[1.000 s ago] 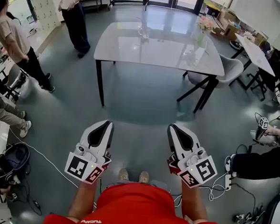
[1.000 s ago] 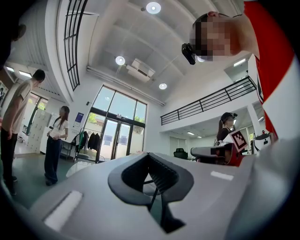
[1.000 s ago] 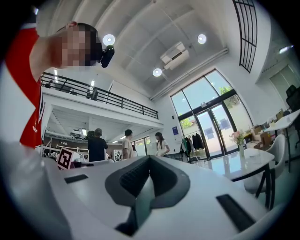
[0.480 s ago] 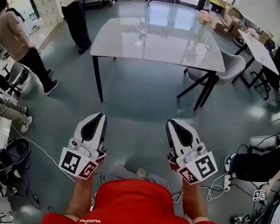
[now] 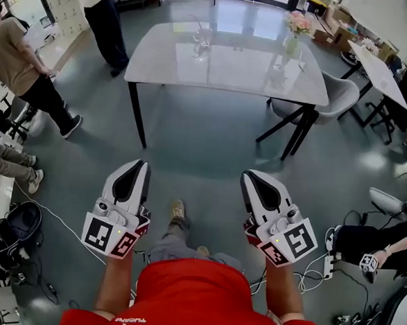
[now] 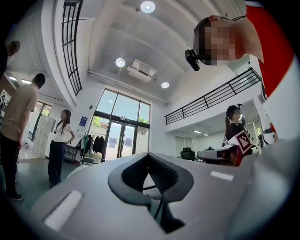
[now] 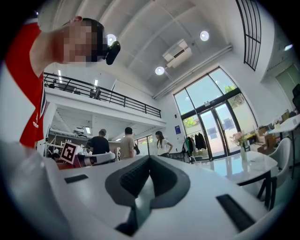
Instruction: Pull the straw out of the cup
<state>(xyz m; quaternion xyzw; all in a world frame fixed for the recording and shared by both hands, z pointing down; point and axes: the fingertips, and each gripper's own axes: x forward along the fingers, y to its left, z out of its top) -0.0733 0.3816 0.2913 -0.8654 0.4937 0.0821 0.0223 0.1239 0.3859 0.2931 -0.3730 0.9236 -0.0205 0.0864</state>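
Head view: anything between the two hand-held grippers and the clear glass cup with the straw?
Head view: only bare grey floor, then the glossy grey tabletop up to the clear glass cup.

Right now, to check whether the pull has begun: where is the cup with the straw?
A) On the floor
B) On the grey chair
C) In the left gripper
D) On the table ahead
D: the cup stands on the table, far ahead of the left gripper and the right gripper, both shut and empty.
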